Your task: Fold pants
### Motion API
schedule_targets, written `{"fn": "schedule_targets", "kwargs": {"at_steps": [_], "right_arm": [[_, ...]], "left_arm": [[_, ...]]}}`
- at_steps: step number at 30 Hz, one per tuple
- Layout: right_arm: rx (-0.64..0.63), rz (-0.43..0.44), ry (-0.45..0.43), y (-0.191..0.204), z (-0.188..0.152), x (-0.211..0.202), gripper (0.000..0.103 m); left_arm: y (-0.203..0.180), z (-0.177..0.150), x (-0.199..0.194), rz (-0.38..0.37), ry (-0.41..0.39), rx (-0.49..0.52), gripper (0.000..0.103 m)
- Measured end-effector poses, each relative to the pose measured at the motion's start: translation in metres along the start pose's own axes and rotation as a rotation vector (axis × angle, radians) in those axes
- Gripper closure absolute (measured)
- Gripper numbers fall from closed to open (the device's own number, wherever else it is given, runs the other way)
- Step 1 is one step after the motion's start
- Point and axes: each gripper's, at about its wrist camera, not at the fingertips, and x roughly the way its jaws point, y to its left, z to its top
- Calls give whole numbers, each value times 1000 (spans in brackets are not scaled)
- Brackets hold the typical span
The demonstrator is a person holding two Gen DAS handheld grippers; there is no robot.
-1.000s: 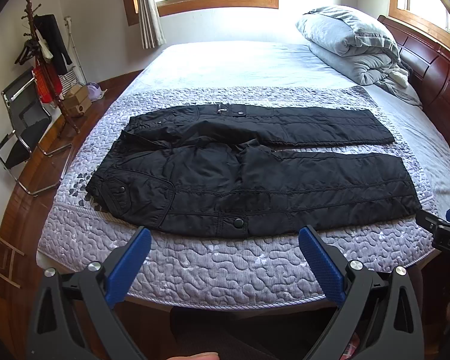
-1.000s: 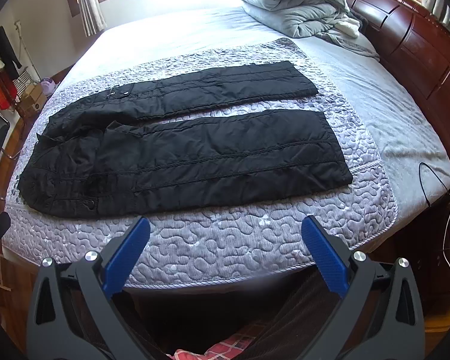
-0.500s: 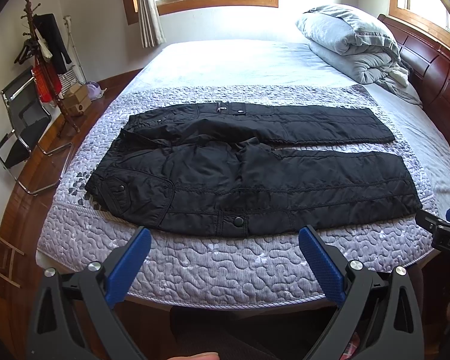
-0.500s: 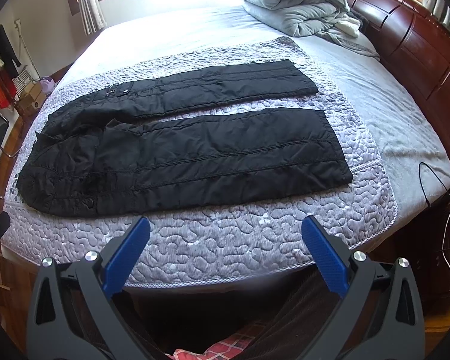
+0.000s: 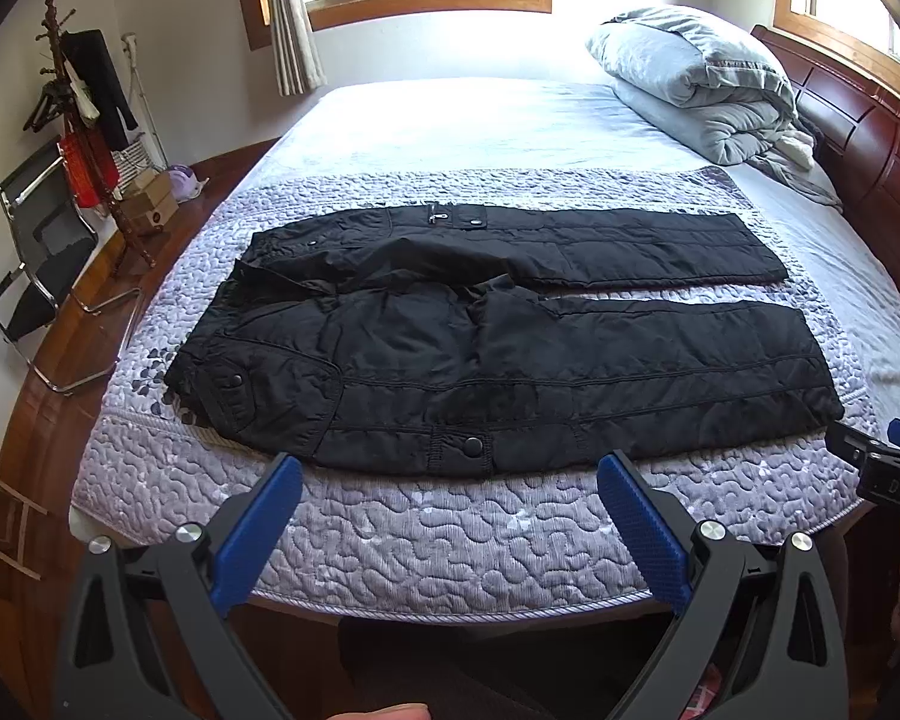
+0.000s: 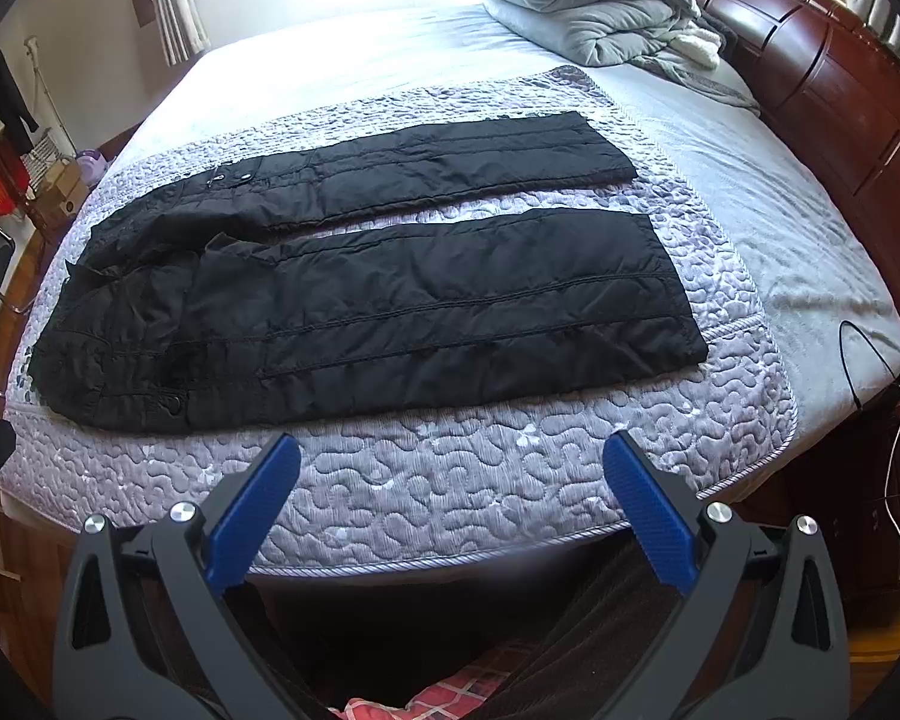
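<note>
Pants (image 5: 498,354), black and quilted, lie spread flat on the lilac quilted coverlet (image 5: 450,528) that covers the near part of the bed (image 5: 486,120). Their waist end points toward the coat stand (image 5: 84,120) side of the room, and both legs run the other way, toward the dark wooden headboard (image 5: 870,144). The far leg and the near leg lie side by side with a narrow strip of coverlet showing between them. A snap button on the near edge of the pants faces the left claw (image 5: 450,504). That claw hangs just off the near edge of the coverlet, its blue pads spread wide with nothing between them. The right claw (image 6: 450,492) hangs likewise off the same edge, nearer the cuffs of the pants (image 6: 390,300), jaws wide apart and empty. Neither claw touches the pants. Beyond the pants, against the headboard, sits a folded grey duvet (image 5: 696,78). A black cable (image 6: 858,360) trails over the bed's corner past the cuffs.
</note>
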Motion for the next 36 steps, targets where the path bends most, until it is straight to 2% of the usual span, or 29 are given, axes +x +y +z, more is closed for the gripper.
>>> {"fn": "schedule_targets", "kwargs": {"at_steps": [14, 17, 19, 21, 23, 26, 27, 30, 32, 34, 36], "right_arm": [[-8, -3, 27, 0, 6, 17, 2], [-19, 14, 27, -3, 13, 24, 2], [-23, 33, 16, -12, 25, 29, 2], [-18, 61, 7, -26, 42, 34, 2], [0, 87, -19, -51, 73, 42, 2], [3, 59, -58, -87, 128, 62, 2], [1, 48, -62, -99, 147, 74, 2], [7, 25, 12, -144, 222, 139, 2], [35, 50, 88, -171, 262, 187, 2], [73, 69, 183, -195, 296, 240, 2], [105, 65, 255, -211, 319, 284, 2]], "left_arm": [[-5, 6, 17, -5, 32, 11, 4], [-3, 10, 29, -35, 48, 12, 4], [3, 17, 40, -105, 56, 5, 4], [18, 30, 61, -157, 102, -17, 4], [34, 45, 80, -153, 140, -25, 4], [74, 78, 119, -92, 174, -54, 4], [92, 95, 137, -35, 189, -69, 4], [132, 135, 174, -15, 202, -97, 4], [166, 166, 209, -16, 237, -161, 4], [198, 191, 248, -61, 286, -240, 4], [227, 210, 291, -44, 366, -309, 4]]}}
